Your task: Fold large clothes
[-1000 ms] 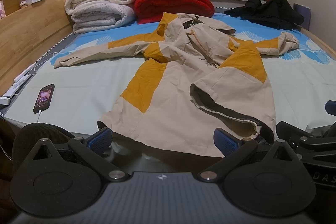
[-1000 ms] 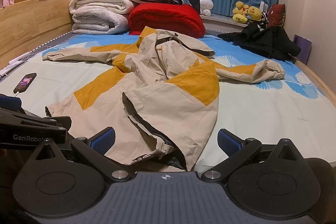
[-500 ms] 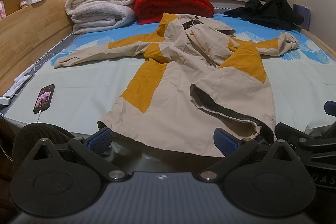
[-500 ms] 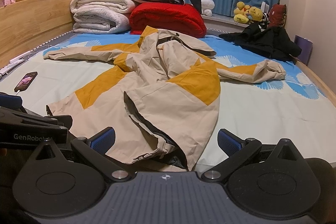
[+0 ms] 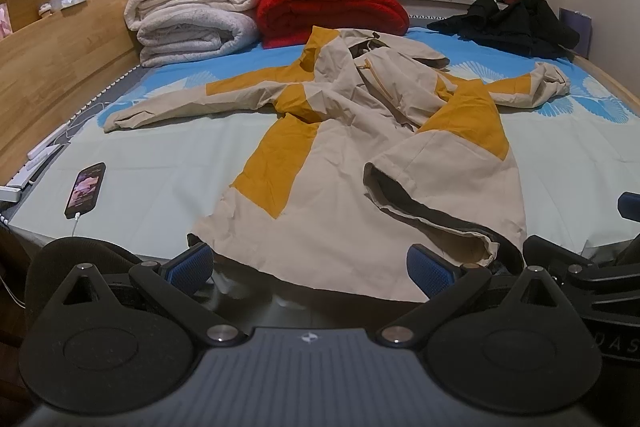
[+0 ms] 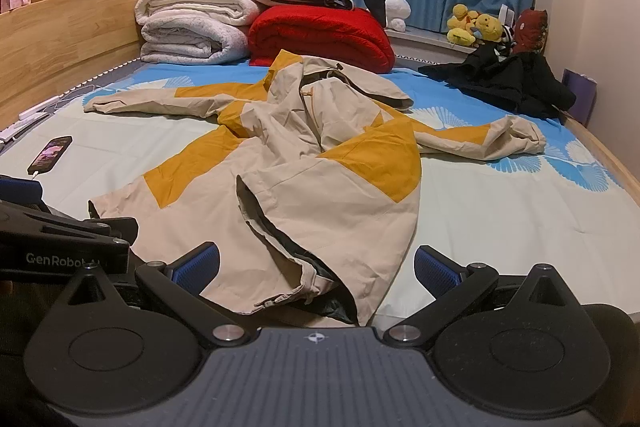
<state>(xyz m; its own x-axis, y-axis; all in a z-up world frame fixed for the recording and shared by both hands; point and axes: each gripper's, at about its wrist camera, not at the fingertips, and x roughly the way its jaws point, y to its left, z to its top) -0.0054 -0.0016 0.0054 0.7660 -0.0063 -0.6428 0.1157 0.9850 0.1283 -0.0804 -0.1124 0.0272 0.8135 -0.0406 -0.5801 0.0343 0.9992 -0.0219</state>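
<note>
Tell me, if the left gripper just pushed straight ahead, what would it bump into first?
Most likely the near hem of the beige and mustard jacket spread on the bed: the open left gripper points right at it, though depth is hard to judge.

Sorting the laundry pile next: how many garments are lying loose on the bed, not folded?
2. The beige-and-yellow jacket is spread across the middle of the bed; a black garment is heaped at the far right edge. The folded stack may hide more clothes.
</note>
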